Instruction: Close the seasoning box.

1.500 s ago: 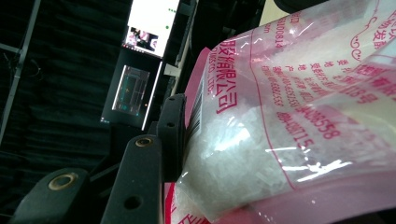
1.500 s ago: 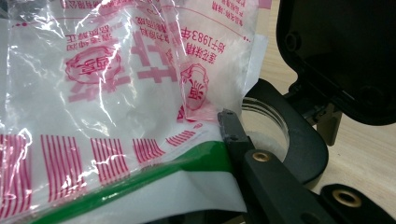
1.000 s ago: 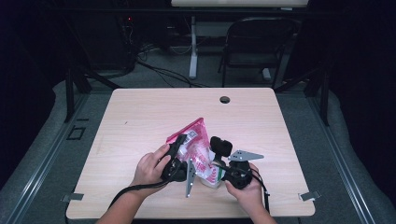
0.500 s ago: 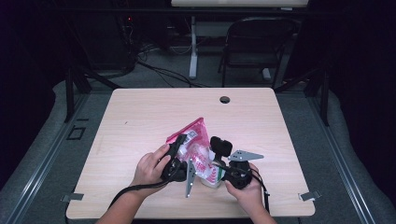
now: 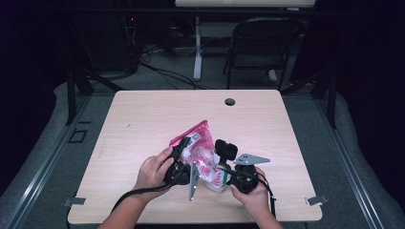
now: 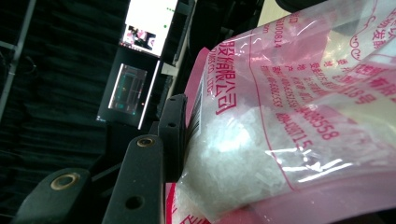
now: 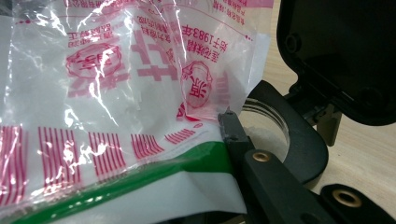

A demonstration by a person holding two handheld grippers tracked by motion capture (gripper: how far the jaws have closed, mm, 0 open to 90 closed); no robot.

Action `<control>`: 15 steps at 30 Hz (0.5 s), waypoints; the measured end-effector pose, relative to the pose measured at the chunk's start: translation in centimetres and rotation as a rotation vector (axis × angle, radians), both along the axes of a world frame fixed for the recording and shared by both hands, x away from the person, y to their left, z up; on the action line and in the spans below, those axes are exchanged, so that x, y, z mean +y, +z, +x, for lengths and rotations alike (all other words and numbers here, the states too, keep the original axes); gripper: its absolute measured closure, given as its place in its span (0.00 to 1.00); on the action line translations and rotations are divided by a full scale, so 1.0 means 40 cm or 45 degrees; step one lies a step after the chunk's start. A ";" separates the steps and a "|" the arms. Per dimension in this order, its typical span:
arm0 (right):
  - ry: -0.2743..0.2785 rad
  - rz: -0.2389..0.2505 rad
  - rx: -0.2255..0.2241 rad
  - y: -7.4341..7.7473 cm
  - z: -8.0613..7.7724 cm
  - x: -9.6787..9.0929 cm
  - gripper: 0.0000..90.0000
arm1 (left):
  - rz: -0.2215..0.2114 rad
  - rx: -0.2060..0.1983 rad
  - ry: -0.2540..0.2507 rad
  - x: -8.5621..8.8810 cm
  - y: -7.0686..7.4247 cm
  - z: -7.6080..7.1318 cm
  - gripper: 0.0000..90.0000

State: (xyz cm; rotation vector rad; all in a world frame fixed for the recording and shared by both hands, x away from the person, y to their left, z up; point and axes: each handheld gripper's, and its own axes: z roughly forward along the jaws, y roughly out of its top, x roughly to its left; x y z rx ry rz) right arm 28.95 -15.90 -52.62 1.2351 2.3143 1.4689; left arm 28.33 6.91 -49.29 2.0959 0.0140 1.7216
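Observation:
A clear plastic bag (image 5: pixel 199 141) with pink and red print, holding white crystals, is lifted over the near middle of the wooden table (image 5: pixel 143 119). My left gripper (image 5: pixel 183 151) is shut on the bag's left side; in the left gripper view one black finger (image 6: pixel 172 135) presses into the bag (image 6: pixel 280 116) and the other is hidden behind it. My right gripper (image 5: pixel 218 172) is shut on the bag's lower edge, where a finger (image 7: pixel 232 133) pinches the bag (image 7: pixel 116 93) beside its green and white strip. A hand holds each gripper.
A black round container (image 7: pixel 299 149) with its lid (image 5: pixel 226 149) raised stands on the table just behind the right gripper. A cable hole (image 5: pixel 229 101) sits near the table's far edge. A folding chair (image 5: pixel 260 43) stands beyond the table.

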 end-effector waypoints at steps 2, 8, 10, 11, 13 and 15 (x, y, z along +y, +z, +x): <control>0.001 -0.002 -0.001 0.000 0.000 0.000 1.00 | -0.007 0.012 0.003 0.001 -0.002 0.001 0.72; -0.002 -0.007 0.000 0.002 -0.003 -0.002 1.00 | -0.011 0.026 0.005 0.004 -0.002 0.004 0.73; -0.003 0.001 -0.009 0.002 -0.003 -0.002 1.00 | -0.019 0.029 0.002 0.005 -0.004 0.006 0.73; -0.004 0.003 -0.010 0.003 -0.003 -0.003 1.00 | -0.014 0.033 0.007 0.006 -0.005 0.006 0.73; -0.002 0.001 -0.007 0.004 -0.005 -0.004 1.00 | -0.007 0.031 0.008 0.007 -0.004 0.007 0.73; -0.002 0.000 -0.009 0.005 -0.005 -0.005 1.00 | -0.018 0.044 0.008 0.008 -0.005 0.009 0.73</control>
